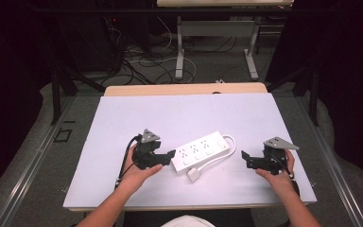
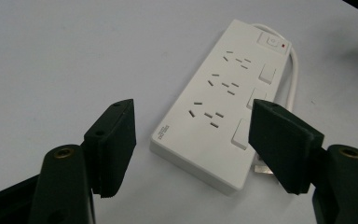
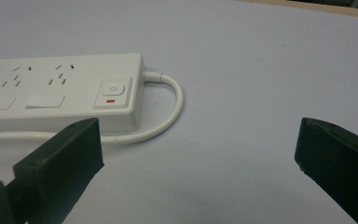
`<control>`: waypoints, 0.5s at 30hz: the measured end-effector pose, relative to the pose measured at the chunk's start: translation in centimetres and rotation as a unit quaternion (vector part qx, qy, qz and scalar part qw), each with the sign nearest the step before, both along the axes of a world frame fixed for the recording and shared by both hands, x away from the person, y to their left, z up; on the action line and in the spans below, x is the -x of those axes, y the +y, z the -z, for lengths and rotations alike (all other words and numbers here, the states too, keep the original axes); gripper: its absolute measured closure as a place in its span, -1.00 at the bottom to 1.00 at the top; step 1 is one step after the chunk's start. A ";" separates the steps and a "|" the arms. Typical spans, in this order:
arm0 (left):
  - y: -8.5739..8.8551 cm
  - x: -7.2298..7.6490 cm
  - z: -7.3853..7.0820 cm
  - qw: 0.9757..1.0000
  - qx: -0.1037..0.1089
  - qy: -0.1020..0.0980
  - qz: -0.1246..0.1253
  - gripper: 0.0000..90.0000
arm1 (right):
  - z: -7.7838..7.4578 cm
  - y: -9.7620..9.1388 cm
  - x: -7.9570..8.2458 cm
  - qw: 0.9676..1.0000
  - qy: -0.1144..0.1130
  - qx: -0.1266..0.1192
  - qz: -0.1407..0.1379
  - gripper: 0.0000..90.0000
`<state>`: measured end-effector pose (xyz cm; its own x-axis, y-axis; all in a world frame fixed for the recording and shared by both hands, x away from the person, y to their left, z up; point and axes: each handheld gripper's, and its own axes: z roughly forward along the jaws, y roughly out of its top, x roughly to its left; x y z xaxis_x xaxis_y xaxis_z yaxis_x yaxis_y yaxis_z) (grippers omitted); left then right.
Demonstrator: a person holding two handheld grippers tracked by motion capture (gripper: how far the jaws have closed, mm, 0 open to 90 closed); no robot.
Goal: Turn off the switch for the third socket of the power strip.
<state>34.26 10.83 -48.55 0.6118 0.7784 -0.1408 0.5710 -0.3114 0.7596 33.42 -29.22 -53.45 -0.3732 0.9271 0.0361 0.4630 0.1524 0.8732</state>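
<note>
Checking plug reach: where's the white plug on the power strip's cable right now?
In the high view the white plug lies on the pale table mat, just in front of the white power strip, between the left gripper and right gripper.

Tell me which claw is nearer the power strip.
Left. The left claw sits at the power strip's near end, jaws open; the right claw waits farther off beside its cord end.

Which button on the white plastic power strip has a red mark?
The end button beside the white cord on the white plastic power strip; the other three buttons along that edge are plain white.
</note>
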 end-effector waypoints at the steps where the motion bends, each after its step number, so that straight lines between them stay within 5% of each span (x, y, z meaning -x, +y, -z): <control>1: -0.3 -0.3 0.0 1.000 0.002 0.003 0.003 -0.24 | 0.0 0.0 0.0 1.000 0.000 0.002 -0.001 -0.99; 15: -2.4 -1.1 0.0 1.000 0.001 0.002 0.009 -0.15 | 0.1 -0.2 -0.1 1.000 0.007 -0.001 0.004 -0.98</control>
